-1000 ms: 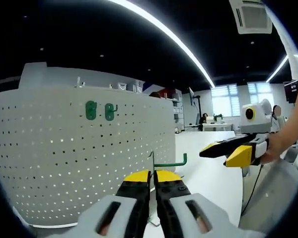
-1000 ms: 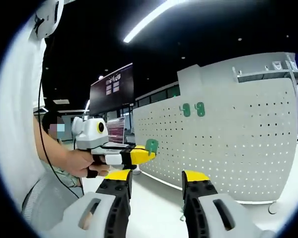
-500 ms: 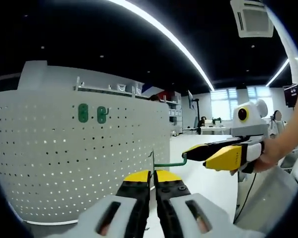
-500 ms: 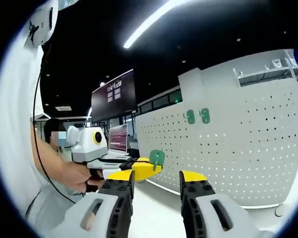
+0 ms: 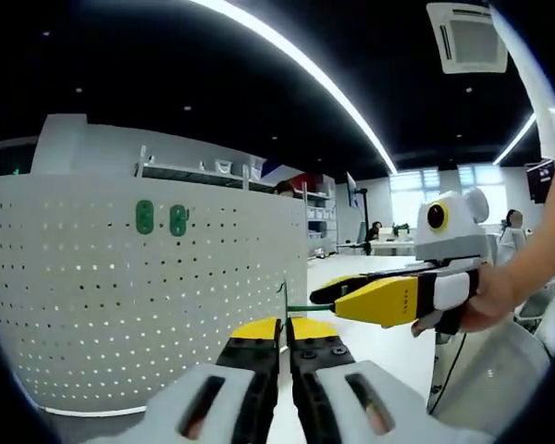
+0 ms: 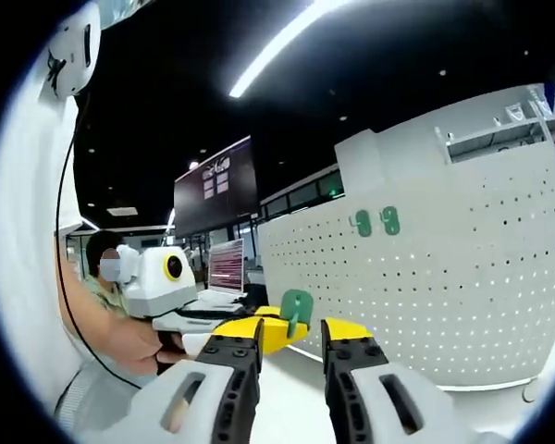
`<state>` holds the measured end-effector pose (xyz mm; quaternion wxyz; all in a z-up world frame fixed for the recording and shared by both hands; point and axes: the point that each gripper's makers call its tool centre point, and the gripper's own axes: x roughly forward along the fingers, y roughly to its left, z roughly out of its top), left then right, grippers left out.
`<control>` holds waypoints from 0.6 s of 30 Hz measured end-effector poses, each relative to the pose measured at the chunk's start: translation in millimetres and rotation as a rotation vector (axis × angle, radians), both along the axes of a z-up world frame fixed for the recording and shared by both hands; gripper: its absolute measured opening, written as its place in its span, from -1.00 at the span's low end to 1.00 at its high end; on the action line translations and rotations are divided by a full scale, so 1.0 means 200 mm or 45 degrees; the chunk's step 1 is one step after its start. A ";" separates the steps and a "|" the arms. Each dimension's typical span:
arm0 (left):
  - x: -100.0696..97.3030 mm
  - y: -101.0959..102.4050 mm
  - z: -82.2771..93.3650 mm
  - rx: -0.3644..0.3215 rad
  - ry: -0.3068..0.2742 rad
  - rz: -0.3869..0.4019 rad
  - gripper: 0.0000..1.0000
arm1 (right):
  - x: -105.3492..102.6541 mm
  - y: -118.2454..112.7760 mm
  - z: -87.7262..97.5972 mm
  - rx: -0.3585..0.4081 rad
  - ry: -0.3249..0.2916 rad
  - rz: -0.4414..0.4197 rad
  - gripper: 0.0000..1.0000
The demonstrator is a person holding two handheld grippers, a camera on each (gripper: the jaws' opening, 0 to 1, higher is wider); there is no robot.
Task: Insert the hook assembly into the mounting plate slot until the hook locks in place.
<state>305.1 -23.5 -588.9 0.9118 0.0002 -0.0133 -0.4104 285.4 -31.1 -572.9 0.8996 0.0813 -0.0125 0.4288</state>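
My left gripper (image 5: 284, 326) is shut on the green hook assembly (image 5: 296, 305); its thin back plate stands upright between the jaws and its rod runs off to the right. My right gripper (image 5: 328, 294) reaches in from the right, its yellow jaws open around the rod's tip. In the right gripper view the hook assembly's green plate (image 6: 296, 310) sits between my right gripper's (image 6: 291, 333) open jaws, with the left gripper (image 6: 259, 333) behind it. The white perforated mounting plate (image 5: 120, 314) (image 6: 444, 277) stands a short way beyond both grippers.
Two green hook plates (image 5: 161, 219) (image 6: 376, 222) hang high on the mounting plate. A person (image 6: 102, 305) holds the left gripper, and a hand (image 5: 481, 305) holds the right one. A white tabletop (image 5: 388, 347) stretches to the right. A laptop screen (image 6: 227, 268) stands behind.
The right gripper has moved in toward the left gripper until its jaws reach the hook's tip, and they have narrowed. The left gripper keeps its hold on the hook assembly.
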 end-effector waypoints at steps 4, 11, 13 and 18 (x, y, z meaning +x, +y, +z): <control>-0.01 0.00 0.00 0.004 -0.002 0.000 -0.96 | 0.00 0.02 0.00 0.002 0.004 0.010 -0.67; -0.01 -0.01 -0.01 0.015 -0.003 -0.003 -0.96 | 0.01 0.04 -0.01 0.004 0.010 0.020 -0.72; -0.02 -0.01 -0.01 0.018 -0.003 -0.005 -0.96 | 0.02 0.03 -0.01 0.009 0.019 0.013 -0.74; -0.02 -0.02 -0.01 0.026 -0.012 -0.006 -0.96 | 0.02 0.03 -0.01 0.031 0.042 0.002 -0.84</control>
